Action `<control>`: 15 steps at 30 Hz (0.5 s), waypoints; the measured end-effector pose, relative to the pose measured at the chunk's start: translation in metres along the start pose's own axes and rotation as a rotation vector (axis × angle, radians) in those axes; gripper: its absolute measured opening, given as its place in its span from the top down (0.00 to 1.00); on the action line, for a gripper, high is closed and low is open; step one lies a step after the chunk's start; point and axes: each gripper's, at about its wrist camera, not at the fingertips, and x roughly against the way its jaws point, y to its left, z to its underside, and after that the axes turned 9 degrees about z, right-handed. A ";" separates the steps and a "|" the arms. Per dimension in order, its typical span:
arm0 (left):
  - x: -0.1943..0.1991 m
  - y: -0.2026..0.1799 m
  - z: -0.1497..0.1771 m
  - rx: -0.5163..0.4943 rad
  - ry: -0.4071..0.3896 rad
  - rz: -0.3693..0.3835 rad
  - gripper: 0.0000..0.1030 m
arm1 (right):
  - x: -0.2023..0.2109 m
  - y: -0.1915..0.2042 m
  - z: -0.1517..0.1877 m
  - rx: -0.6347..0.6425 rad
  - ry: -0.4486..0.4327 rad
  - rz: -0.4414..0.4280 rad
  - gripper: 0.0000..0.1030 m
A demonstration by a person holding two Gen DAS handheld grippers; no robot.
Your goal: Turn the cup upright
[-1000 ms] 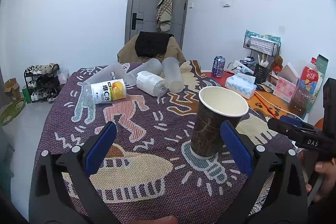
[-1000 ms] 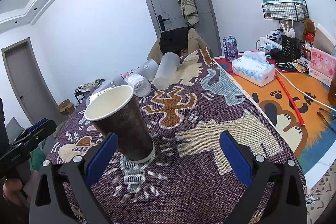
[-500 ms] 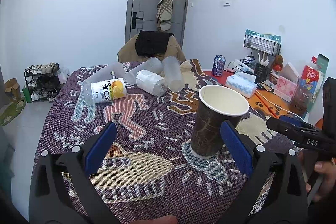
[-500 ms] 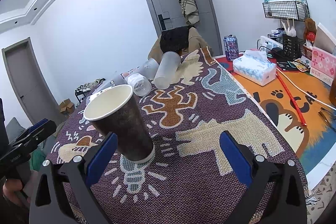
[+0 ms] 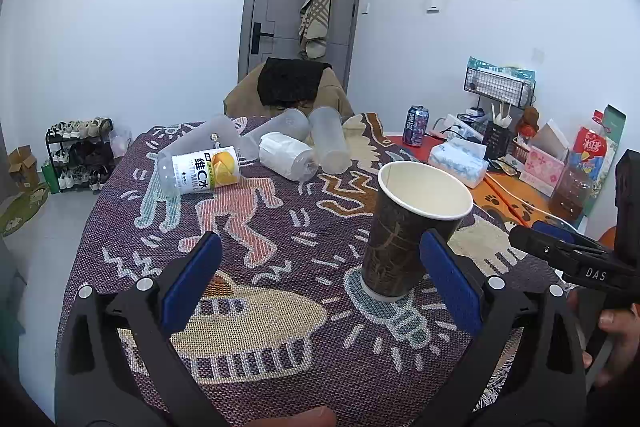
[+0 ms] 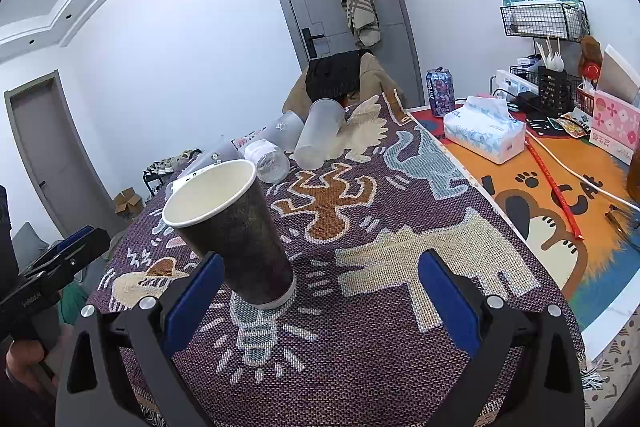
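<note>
The brown paper cup (image 5: 412,227) stands upright on the patterned tablecloth (image 5: 256,227), mouth up, its base planted on a woven light-bulb figure. In the left wrist view it sits at about three o'clock from the frame's centre, just beyond the right-hand blue pad; in the right wrist view (image 6: 232,227) it sits at about nine o'clock, just past the left-hand pad. Neither tool touches it.

The left gripper (image 5: 320,279) is spread wide and holds nothing. The right gripper (image 6: 320,287) is likewise spread wide and empty, with bare cloth between its pads.

Judging from this, the flip itself looks done and the step in hand is release and retreat. The next move probably calls only for drawing both tools back without brushing the cup's wall, since a light, empty paper cup would tip easily.

Farther out, toward twelve o'clock in the left view, several clear plastic cups (image 5: 328,143) and an orange-labelled bottle (image 5: 200,173) lie on their sides. At about two o'clock sit a tissue pack (image 5: 460,163) and a drink can (image 5: 416,126).
</note>
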 end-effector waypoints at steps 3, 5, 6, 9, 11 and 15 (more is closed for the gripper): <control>0.000 0.000 0.000 0.000 0.000 -0.001 0.05 | 0.000 0.000 0.000 0.000 0.000 0.000 0.07; 0.000 0.000 0.000 0.000 0.000 -0.002 0.05 | 0.001 0.000 0.000 0.002 -0.001 0.000 0.07; 0.000 0.000 0.000 0.000 -0.001 -0.001 0.05 | 0.001 0.000 0.000 0.002 0.000 0.000 0.07; 0.000 0.000 0.001 0.000 0.000 -0.002 0.05 | 0.002 0.001 0.001 0.003 -0.002 0.002 0.07; 0.000 0.000 0.001 0.002 0.000 0.000 0.05 | 0.002 0.001 0.001 0.004 -0.002 0.003 0.07; 0.001 -0.002 0.002 0.003 0.001 0.002 0.05 | 0.002 0.000 0.001 0.003 -0.001 0.006 0.07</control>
